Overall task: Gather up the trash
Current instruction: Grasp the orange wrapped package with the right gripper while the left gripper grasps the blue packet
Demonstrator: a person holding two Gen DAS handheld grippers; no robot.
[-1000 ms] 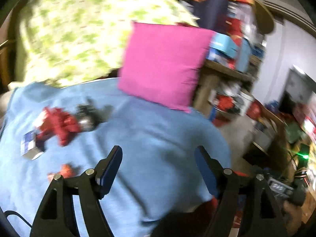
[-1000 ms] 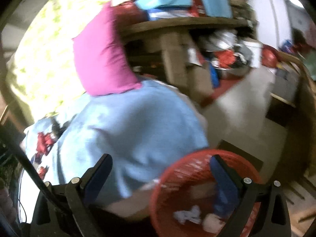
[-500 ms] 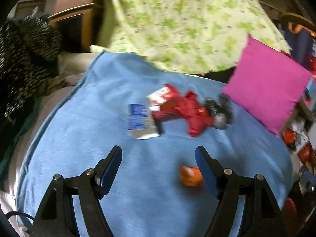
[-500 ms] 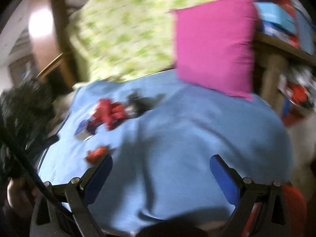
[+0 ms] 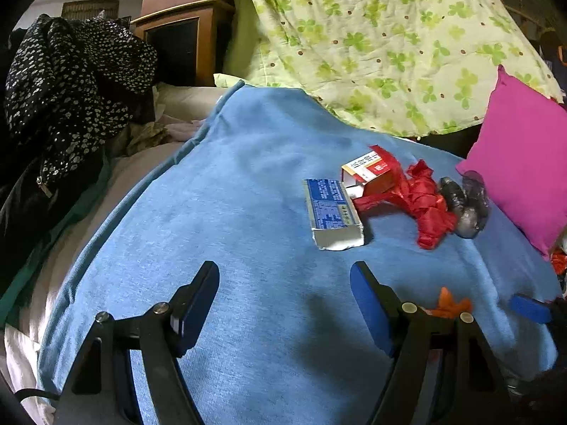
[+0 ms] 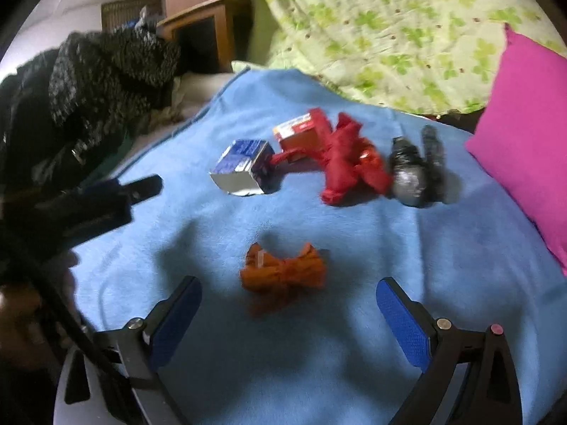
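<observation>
The right claw (image 6: 288, 315) stands released, jaws spread wide with nothing between them, aimed down at the orange crumpled wrapper (image 6: 283, 272) just ahead on the blue blanket (image 6: 443, 248). The left claw (image 5: 285, 301) is likewise released and empty, with the blue box (image 5: 331, 209) farther ahead of it. Beyond lie the red box (image 6: 301, 132), a red crumpled bag (image 6: 349, 157) and what looks like a dark plastic wad (image 6: 413, 173), though blur makes that uncertain. Probably best: lower the right claw straight over the wrapper, straddle its bulk, and pinch without catching blanket cloth.
</observation>
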